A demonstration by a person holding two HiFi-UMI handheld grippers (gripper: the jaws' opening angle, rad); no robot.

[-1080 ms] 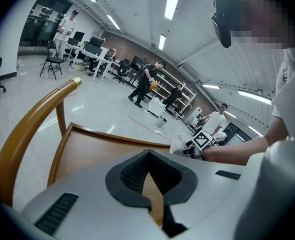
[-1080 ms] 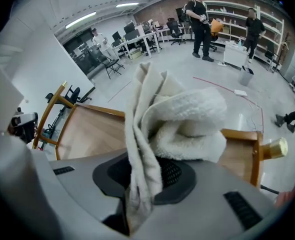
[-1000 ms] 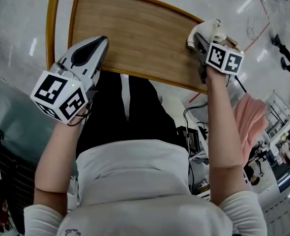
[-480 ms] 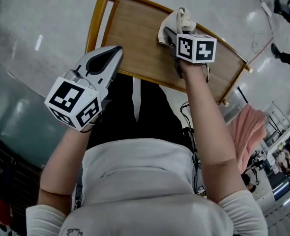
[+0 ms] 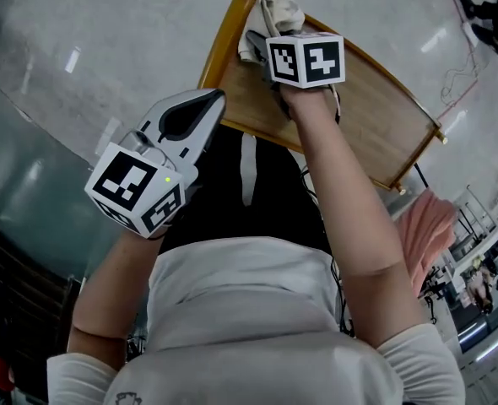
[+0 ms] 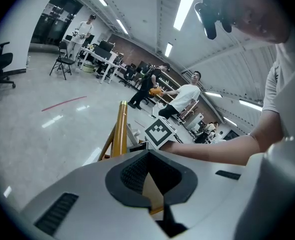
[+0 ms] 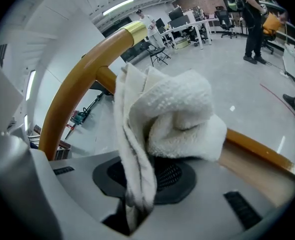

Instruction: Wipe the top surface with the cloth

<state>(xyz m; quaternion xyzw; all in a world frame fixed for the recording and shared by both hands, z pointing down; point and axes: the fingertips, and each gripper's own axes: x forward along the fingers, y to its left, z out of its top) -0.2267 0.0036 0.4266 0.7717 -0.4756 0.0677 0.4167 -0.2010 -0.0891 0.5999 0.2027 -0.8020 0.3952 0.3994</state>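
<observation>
Cloth contact at one corner of the wooden bench top (image 5: 363,99). Right tongs (image 5: 256,47), at the end of an extended arm, are pressed together on a white terry cloth (image 7: 175,109): a lower fold is pinched between the pads, and the rest bunches into a loose wad beyond the tips. In the head view the wad lies at the top's far-left corner, against the curved yellow frame tube (image 5: 225,40) that rims it. Whether it presses flat on the wood or rides partly on the tube cannot be told. Left tongs (image 6: 150,181) are pressed together on nothing and hang near the near left edge of the top, clear of the cloth. Judged handling: the cloth is light, soft and limp, so it will flatten under pressure and drag on the wood rather than slide like a stiff pad; only the wad's underside does the wiping. The hold shown, on a gathered fold close to the wad, seems suitable, since a pinch on a single loose edge would let the cloth trail and unroll. Most of the wood to the right of the cloth lies bare, and nothing on it distinguishes wiped from unwiped area, so progress cannot be judged.
</observation>
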